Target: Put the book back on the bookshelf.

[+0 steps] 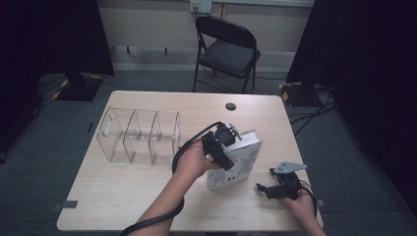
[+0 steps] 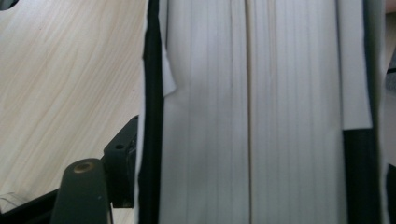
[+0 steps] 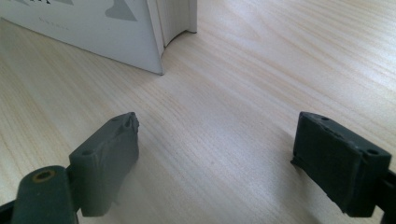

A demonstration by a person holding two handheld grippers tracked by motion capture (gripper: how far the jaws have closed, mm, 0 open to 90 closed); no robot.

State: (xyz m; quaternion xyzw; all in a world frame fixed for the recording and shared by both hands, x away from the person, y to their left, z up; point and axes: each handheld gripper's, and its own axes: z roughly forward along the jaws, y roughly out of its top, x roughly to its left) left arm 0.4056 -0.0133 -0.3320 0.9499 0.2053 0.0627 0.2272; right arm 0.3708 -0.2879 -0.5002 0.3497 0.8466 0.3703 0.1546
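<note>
My left gripper point(image 1: 227, 142) clamps the book point(image 1: 241, 164) at frame centre; right gripper point(image 1: 265, 189) sits open, lower right. A shallow grip could let the book topple.

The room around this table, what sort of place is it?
Probably a recording room or lab: dark curtains hang at both sides, cables trail on grey carpet, and a folding chair faces the wooden table.

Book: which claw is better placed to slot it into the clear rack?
Left. The left claw already straddles the upright book, jaws at both covers, and is on the side of the rack. The right claw is open on the table, apart from the book.
</note>
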